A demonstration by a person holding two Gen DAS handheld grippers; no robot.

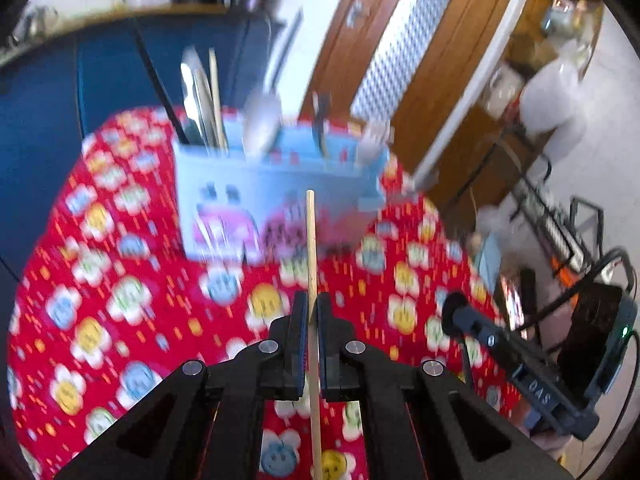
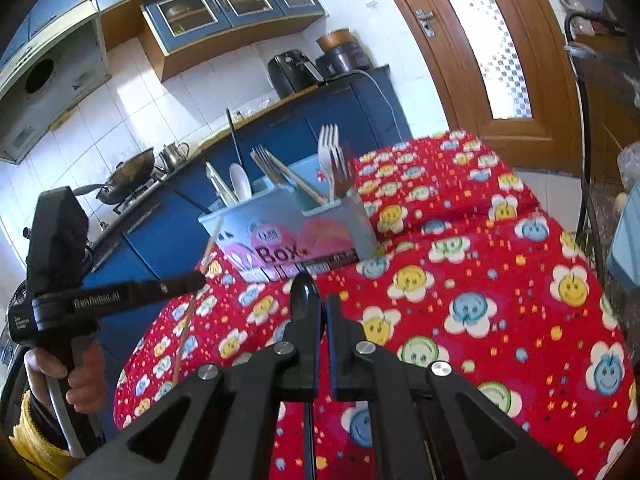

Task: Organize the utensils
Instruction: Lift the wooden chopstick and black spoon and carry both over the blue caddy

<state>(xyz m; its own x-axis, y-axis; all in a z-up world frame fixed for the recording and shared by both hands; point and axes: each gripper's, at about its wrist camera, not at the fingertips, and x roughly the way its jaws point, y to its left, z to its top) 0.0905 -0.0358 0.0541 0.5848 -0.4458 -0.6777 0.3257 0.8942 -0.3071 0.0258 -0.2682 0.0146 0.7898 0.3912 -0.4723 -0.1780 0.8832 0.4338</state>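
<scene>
Both claws pinching utensils before the utensil box.
Left claw (image 1: 312, 312) is gripping a chopstick (image 1: 311, 248); only the right view is showing right claw (image 2: 322, 312) clamping a black spoon (image 2: 305, 292), with forks (image 2: 330, 152) standing in the box (image 2: 288, 236) at 12 o'clock on the surface (image 2: 480, 280).

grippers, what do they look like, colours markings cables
Both are matte black. The left gripper has flat finger pads with a blue edge, round silver pivot bolts, triangular cut-outs in its arms and white lettering on its side. The right gripper is built alike. A yellow knitted cuff shows. Black cables trail behind.
</scene>
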